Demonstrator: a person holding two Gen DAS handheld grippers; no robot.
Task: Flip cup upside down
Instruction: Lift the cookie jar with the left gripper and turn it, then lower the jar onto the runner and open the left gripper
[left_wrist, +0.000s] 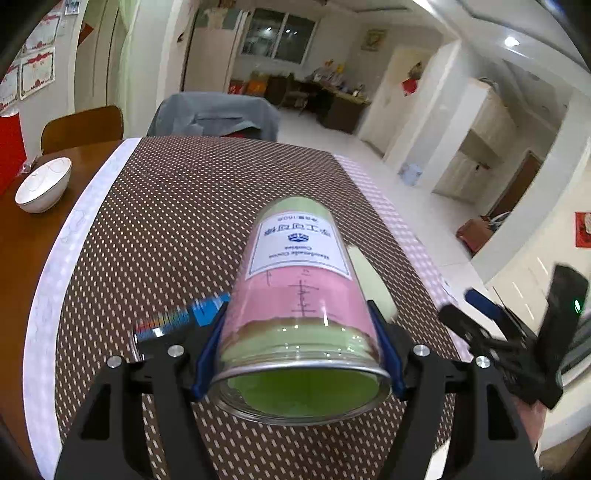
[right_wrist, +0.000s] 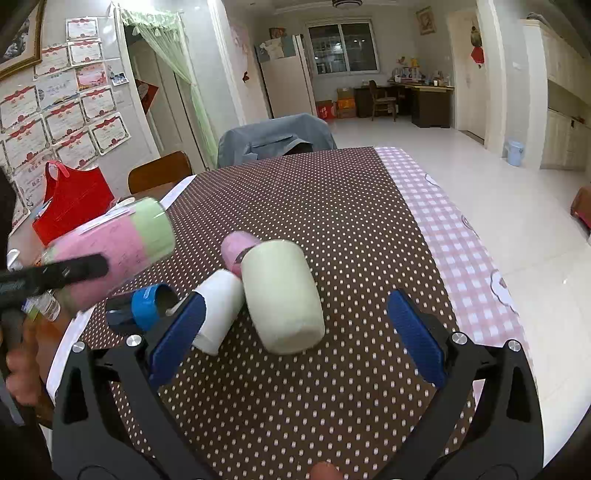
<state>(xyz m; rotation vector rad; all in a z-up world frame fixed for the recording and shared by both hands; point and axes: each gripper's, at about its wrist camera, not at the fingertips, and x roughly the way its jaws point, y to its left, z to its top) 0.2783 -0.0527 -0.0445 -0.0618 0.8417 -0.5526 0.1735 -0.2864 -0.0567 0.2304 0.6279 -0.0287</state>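
My left gripper (left_wrist: 299, 347) is shut on a clear plastic cup (left_wrist: 299, 295) with pink and green lining and a white label. It holds the cup tilted above the table, rim toward the camera. The same cup shows at the left of the right wrist view (right_wrist: 122, 251). My right gripper (right_wrist: 295, 325) is open above the table. Between and just beyond its fingers lie a pale green cup (right_wrist: 284, 295), a white cup (right_wrist: 218, 306), a pink cup (right_wrist: 236, 247) and a blue cup (right_wrist: 151, 302), all on their sides.
The table has a brown dotted cloth (right_wrist: 314, 206) with a pink checked strip (right_wrist: 454, 236) along its right edge. A white bowl (left_wrist: 44, 188) sits at the far left. A red bag (right_wrist: 74, 203) and chairs (right_wrist: 273, 140) stand beyond the table.
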